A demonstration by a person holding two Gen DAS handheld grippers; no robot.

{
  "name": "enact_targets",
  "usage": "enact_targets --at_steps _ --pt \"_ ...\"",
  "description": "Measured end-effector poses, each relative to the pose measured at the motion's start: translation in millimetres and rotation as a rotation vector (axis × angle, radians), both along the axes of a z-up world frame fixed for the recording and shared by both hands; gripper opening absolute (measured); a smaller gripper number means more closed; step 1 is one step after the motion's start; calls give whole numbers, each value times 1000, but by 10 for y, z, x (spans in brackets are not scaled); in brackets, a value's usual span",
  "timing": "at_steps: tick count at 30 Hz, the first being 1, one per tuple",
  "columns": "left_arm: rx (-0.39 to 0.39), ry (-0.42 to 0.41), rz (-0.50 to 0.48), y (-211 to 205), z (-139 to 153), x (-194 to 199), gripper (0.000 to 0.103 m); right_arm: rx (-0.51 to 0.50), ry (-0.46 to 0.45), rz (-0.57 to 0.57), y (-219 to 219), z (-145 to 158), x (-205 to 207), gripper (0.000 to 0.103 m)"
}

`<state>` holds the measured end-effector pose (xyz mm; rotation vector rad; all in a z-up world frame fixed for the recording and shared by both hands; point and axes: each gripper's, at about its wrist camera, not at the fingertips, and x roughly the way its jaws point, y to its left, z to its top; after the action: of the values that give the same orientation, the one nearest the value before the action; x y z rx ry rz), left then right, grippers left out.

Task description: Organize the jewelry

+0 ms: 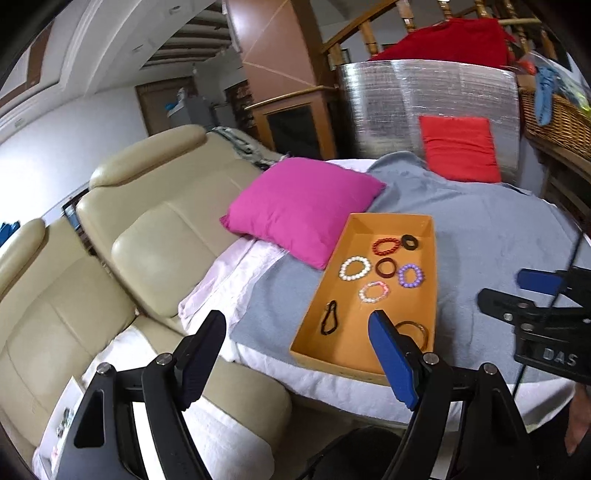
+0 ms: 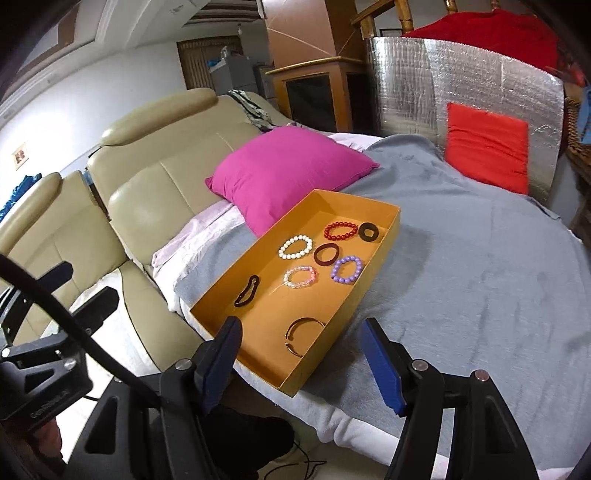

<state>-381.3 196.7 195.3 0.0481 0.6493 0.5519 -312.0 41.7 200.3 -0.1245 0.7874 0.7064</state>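
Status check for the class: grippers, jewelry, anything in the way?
Left gripper and right gripper open, empty. Eight bracelets in orange tray. Nothing blocking it.

— Bed point(image 2: 480, 280), grey blanket over white sheet: taken as landmark. Left of it?
— Beige leather recliners point(image 1: 147, 229), tight against the bed's edge. Magenta pillow point(image 2: 288, 177) at the bed's far left.
— Behind the bed?
— Silver foil panel point(image 1: 424, 107) upright, red cushion point(image 1: 461, 147) leaning on it. Wooden cabinet point(image 2: 314, 92) left of the panel, stair railing point(image 1: 369, 29) above.
— Walls?
— White, well beyond the recliners; brown door point(image 1: 162, 103) there. Even indoor light.
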Motion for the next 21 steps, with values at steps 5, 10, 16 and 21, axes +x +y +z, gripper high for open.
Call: enact_targets --at_steps 5,10,16,21 --pt "-45 -18 36 27 14 -42 80 -21 -48 -19 -7 123 -123 71" --pt "-47 -34 26 -59 66 -68 80 -32 -84 -39 -37 219 -234 71" --pt "-56 -32 20 -133 114 -59 80 -43 -118 -50 -97 298 -327 71" --pt "-56 -33 30 -142 156 -55 80 -49 -140 -74 -174 354 -349 71"
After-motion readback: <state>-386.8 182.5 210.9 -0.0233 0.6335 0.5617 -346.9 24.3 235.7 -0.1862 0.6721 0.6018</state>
